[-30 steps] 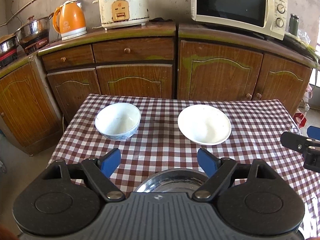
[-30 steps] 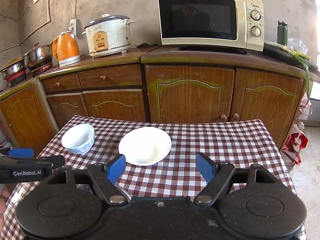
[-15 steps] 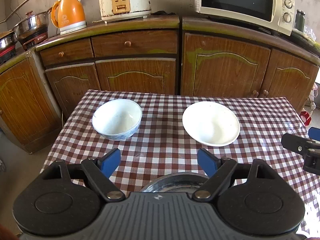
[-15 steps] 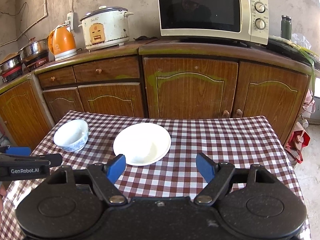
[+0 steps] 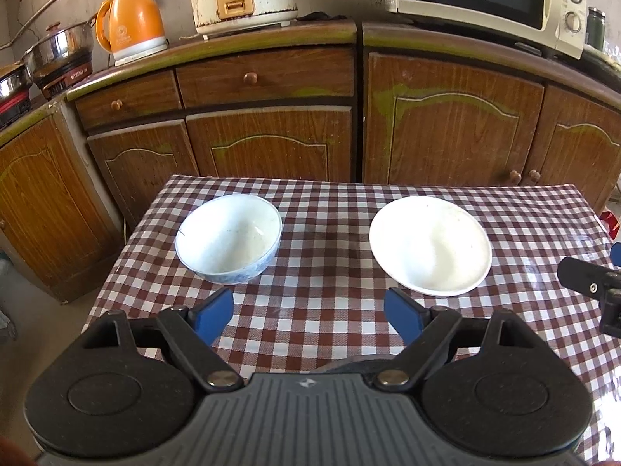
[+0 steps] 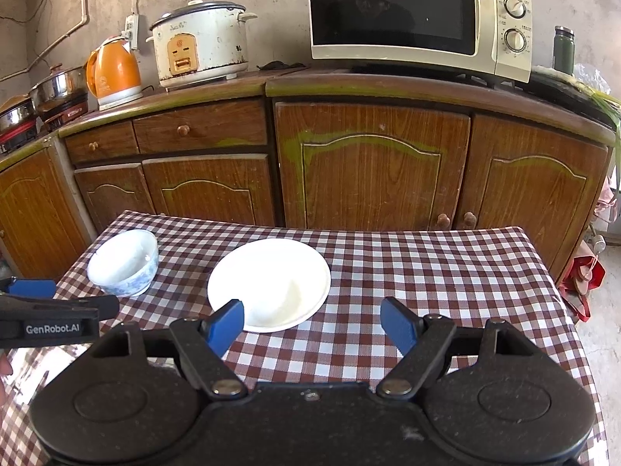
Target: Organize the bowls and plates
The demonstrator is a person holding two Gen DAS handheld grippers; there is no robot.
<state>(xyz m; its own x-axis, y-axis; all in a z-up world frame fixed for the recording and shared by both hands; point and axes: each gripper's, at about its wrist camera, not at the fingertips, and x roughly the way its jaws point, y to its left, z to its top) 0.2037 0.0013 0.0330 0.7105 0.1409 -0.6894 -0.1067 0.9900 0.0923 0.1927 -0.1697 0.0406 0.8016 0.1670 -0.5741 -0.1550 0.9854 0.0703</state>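
A white bowl with blue pattern (image 5: 229,239) (image 6: 124,262) sits at the table's far left. To its right lies a shallow white plate (image 5: 430,250) (image 6: 269,281). My left gripper (image 5: 308,316) hovers open over the checked cloth, short of both dishes, nothing between its blue pads. A sliver of a metal bowl (image 5: 357,365) shows just under its body. My right gripper (image 6: 312,324) is open too, its left pad in front of the plate's near rim, nothing held. Each gripper shows at the edge of the other's view.
The table (image 5: 330,310) wears a red-and-white checked cloth. Behind it run wooden cabinets (image 6: 372,171) with a microwave (image 6: 415,15), a rice cooker (image 6: 200,44), an orange kettle (image 6: 112,72) and pots on a stove (image 5: 58,56). A red bag (image 6: 586,275) lies on the floor at right.
Both grippers have moved forward and lower toward the dishes, which now look larger. The metal bowl under the left gripper is nearly hidden. Jaws unchanged.
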